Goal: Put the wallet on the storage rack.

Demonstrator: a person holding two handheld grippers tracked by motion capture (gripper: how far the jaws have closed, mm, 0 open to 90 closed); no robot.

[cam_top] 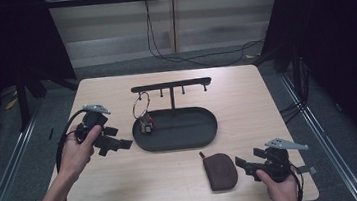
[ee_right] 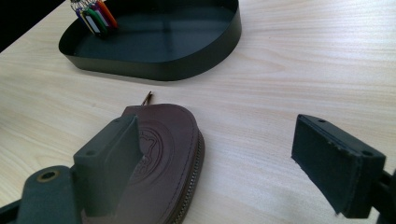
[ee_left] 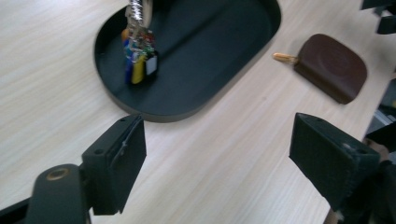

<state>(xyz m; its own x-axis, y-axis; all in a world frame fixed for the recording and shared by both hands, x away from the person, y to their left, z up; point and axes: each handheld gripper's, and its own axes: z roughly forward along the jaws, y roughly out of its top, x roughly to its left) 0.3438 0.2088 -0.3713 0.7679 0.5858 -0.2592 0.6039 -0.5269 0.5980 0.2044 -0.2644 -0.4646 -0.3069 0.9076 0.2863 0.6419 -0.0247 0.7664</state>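
The right claw (cam_top: 243,163) is spread apart and holds nothing, positioned just beside the brown leather zip pouch (cam_top: 221,170). The pouch lies flat on the counter (cam_top: 247,103), near its front edge, in front of the black oval tray (cam_top: 205,137). The left claw (cam_top: 120,138) is also apart and empty, beside the tray's left end. A key bunch (cam_top: 145,124) hangs over the tray.

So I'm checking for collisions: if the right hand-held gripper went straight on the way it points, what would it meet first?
Probably the brown pouch: it lies on the table just ahead of the open right hand-held gripper, partly behind one jaw. Beyond it is the black tray. Depth is hard to judge.
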